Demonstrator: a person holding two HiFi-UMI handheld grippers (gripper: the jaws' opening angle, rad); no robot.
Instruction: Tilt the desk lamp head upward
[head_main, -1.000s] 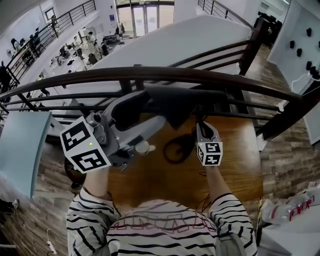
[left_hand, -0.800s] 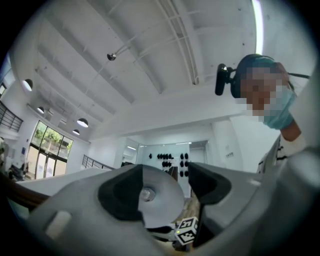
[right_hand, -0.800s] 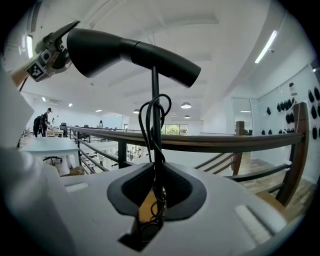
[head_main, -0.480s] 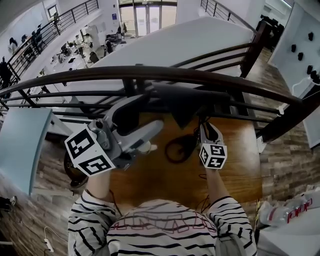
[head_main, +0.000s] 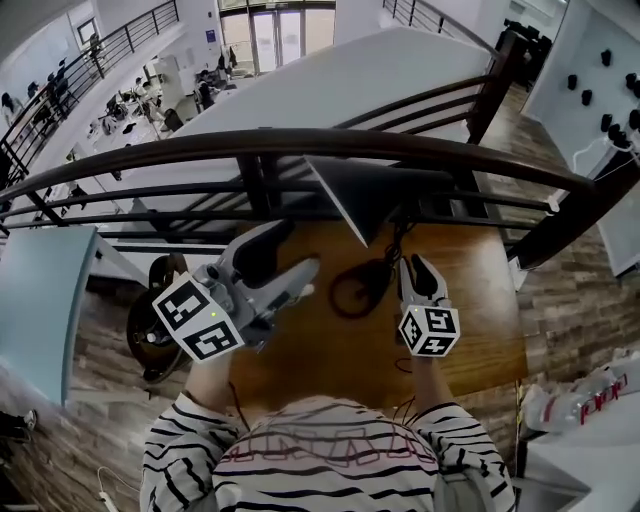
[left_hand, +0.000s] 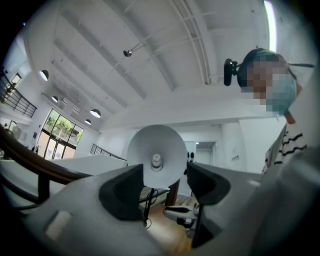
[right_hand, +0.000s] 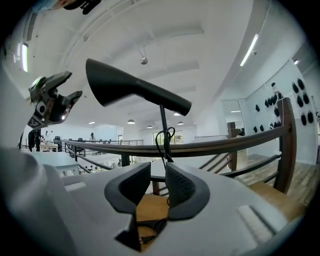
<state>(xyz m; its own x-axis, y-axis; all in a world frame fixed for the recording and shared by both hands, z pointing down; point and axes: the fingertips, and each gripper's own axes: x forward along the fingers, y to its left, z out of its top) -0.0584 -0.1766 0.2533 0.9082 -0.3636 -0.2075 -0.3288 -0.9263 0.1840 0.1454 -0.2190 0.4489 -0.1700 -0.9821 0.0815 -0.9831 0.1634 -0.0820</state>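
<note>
And there it goes: the left gripper (head_main: 288, 252) has come away from the desk lamp head (head_main: 375, 195) and dropped back low and left over the wooden desk (head_main: 470, 320). Its fingers are spread wide with nothing between them. A moment ago it was up against a head that lay roughly level under the railing (head_main: 300, 145). Now the cone is canted, and its pale inner face shows as a bright edge from above. The left gripper view looks straight into the open mouth, with the bulb (left_hand: 156, 161) dead centre. From the right gripper's side the wide end sits clearly higher than the narrow end on its thin stem (right_hand: 162, 125). That reads to me as the tilt made and the hold let go. The right gripper (head_main: 420, 272) sits low near the foot of the lamp. Its fingers are only narrowly apart and pinch nothing, and the stem rises beyond them rather than between them. If the angle holds unaided, little seems left beyond backing both grippers off.
</note>
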